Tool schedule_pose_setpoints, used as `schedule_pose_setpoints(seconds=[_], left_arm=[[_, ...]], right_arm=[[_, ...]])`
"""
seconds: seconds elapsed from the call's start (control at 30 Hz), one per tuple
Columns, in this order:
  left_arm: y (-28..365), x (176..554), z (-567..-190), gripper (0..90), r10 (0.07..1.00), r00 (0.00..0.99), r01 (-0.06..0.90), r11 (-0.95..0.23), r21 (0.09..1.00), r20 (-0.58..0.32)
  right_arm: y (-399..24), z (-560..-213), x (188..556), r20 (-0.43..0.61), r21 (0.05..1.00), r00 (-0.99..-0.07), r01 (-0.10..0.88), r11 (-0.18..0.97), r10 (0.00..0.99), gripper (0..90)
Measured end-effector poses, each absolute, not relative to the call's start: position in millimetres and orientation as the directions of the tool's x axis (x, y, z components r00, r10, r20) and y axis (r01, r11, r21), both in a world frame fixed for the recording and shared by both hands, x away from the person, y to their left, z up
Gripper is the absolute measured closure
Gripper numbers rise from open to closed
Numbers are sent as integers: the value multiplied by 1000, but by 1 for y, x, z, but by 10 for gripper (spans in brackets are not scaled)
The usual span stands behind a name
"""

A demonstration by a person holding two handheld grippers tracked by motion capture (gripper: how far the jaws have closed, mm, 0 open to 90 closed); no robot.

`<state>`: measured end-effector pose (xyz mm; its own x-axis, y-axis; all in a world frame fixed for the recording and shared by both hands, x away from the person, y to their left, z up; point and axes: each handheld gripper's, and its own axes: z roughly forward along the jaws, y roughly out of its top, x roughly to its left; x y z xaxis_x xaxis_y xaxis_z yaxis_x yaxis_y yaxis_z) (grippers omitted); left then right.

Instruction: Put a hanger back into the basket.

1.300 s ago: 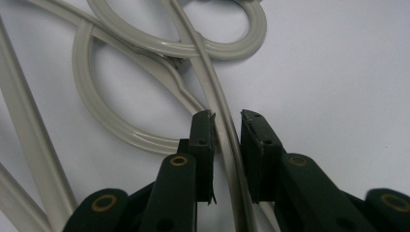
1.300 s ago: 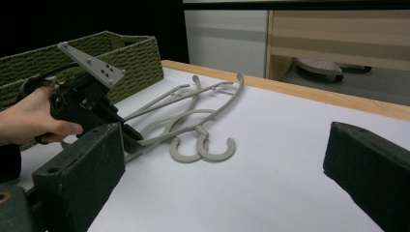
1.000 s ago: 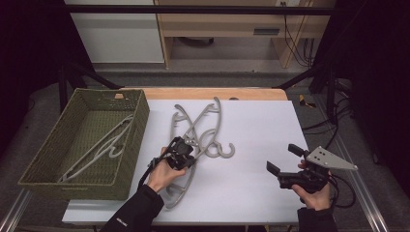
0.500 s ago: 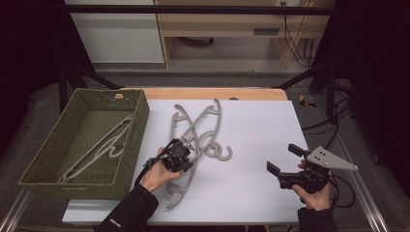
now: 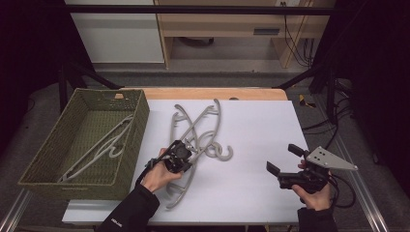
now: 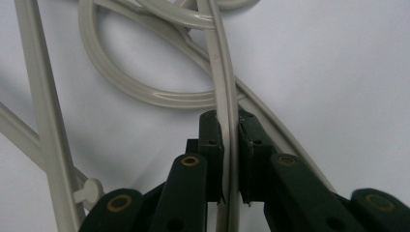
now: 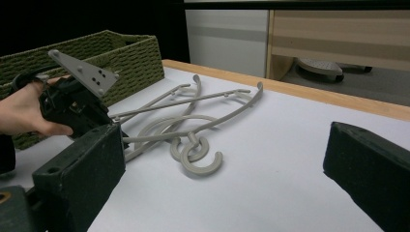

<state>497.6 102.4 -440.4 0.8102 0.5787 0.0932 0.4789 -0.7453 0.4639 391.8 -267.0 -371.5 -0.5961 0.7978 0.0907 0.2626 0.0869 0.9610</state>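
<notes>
Plastic hangers (image 5: 196,128) lie tangled mid-table; one hanger (image 5: 99,150) is already in the basket (image 5: 130,145) at the left edge. The left gripper (image 6: 228,126) fingers are clamped on a hanger arm (image 6: 225,87); the right gripper (image 5: 284,164) is held wide, empty.

A lab-type recording station is indicated. The white work table (image 5: 251,145), edged in pale wood at 12 o'clock, is enclosed by black metal framing (image 5: 193,8) and dark curtains at 3 and 9 o'clock. Loose cables (image 5: 295,34) are seen hanging at 1 o'clock beside a wooden bench (image 5: 227,24). A white cabinet (image 5: 116,34) is placed at 11 o'clock.
</notes>
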Motion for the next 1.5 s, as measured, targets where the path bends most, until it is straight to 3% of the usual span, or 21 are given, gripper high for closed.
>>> schedule_pose_setpoints(seconds=[0.23, 1.0, 1.5], left_arm=[[109, 489, -427, 822, 571, 814, 440, -725, 529, 105], [148, 452, -375, 823, 542, 840, 382, -583, 717, -6], [182, 431, -309, 823, 520, 854, 300, -535, 790, 28]], right_arm=[[-267, -372, 392, 91, 961, -597, 263, 87, 797, 16], [-268, -373, 392, 87, 959, -596, 267, 94, 798, 18], [-268, -373, 392, 85, 959, -595, 265, 95, 799, 17]])
